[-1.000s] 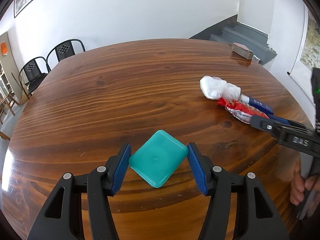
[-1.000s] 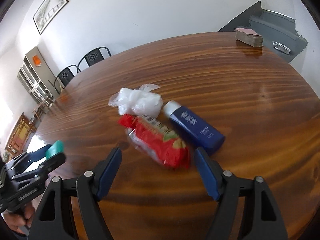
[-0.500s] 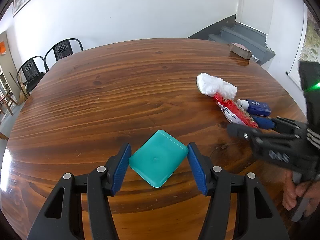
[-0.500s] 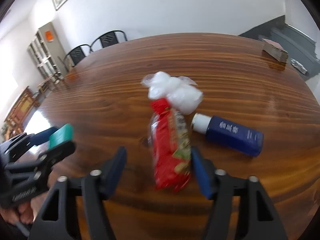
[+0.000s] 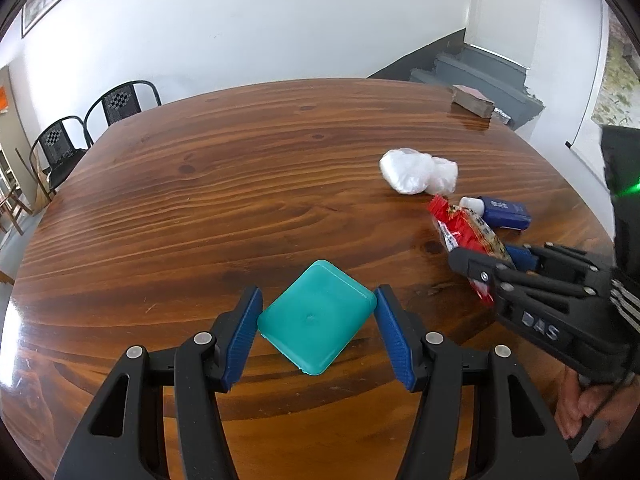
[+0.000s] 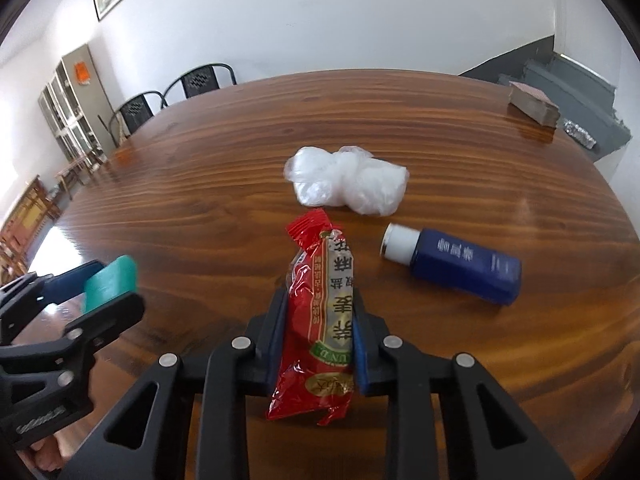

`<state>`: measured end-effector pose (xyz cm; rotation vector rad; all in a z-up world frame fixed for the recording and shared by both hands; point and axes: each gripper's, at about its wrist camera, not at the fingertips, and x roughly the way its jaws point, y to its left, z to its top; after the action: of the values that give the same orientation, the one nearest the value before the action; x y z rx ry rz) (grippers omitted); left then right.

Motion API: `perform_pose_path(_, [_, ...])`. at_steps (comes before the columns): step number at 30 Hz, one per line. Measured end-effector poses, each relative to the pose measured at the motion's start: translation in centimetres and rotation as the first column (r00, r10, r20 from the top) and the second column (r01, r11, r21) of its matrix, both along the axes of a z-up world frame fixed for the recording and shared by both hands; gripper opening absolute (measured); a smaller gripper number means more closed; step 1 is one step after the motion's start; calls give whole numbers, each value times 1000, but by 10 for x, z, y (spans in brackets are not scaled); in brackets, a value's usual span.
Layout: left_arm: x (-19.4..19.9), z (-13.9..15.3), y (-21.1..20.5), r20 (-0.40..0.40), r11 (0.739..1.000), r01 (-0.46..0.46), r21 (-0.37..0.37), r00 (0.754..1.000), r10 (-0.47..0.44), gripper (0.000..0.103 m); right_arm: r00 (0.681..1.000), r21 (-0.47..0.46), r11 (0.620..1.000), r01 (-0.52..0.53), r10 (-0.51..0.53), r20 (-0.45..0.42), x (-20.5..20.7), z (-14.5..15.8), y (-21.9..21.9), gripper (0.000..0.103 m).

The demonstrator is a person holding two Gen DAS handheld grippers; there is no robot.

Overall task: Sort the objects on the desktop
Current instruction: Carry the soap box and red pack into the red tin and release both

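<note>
My left gripper (image 5: 318, 292) is shut on a teal square box (image 5: 316, 320), its blue pads touching two opposite corners. From the right wrist view the box (image 6: 110, 286) shows edge-on in the left gripper (image 6: 100, 284). My right gripper (image 6: 320, 300) is closing, and its pads press on the sides of a red snack packet (image 6: 316, 240) that lies lengthwise between them. In the left wrist view the right gripper (image 5: 486, 256) sits over the packet (image 5: 460, 228) at the right. A blue bottle with a white cap (image 6: 460, 266) and a crumpled white plastic bag (image 6: 348, 186) lie just beyond.
Everything rests on a large brown wooden table (image 5: 200, 200). A brown block-shaped stack (image 6: 532, 105) sits at its far right edge. Two black chairs (image 5: 120, 102) stand behind the far left edge. A person's hand (image 5: 588, 404) grips the right tool's handle.
The right gripper swung round to line up with the red packet and its jaws narrowed from wide apart to pressing the packet's sides. The left gripper and teal box stayed put.
</note>
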<state>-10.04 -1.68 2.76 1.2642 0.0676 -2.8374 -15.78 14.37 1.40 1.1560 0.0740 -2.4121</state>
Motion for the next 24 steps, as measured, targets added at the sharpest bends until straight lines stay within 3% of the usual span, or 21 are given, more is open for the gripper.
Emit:
perform_pose_path(13, [17, 20, 26, -53, 998, 67, 3, 996, -67, 61, 995, -101, 994, 45, -53, -80, 64, 31, 25, 31])
perform_pose_path(19, [28, 29, 43, -80, 993, 115, 0, 990, -115, 61, 981, -107, 988, 115, -130, -142, 96, 39, 48, 31])
perform_pose_path(24, [36, 32, 62, -91, 987, 158, -3, 983, -158, 61, 967, -150, 970, 193, -214, -141, 121, 38, 77, 31])
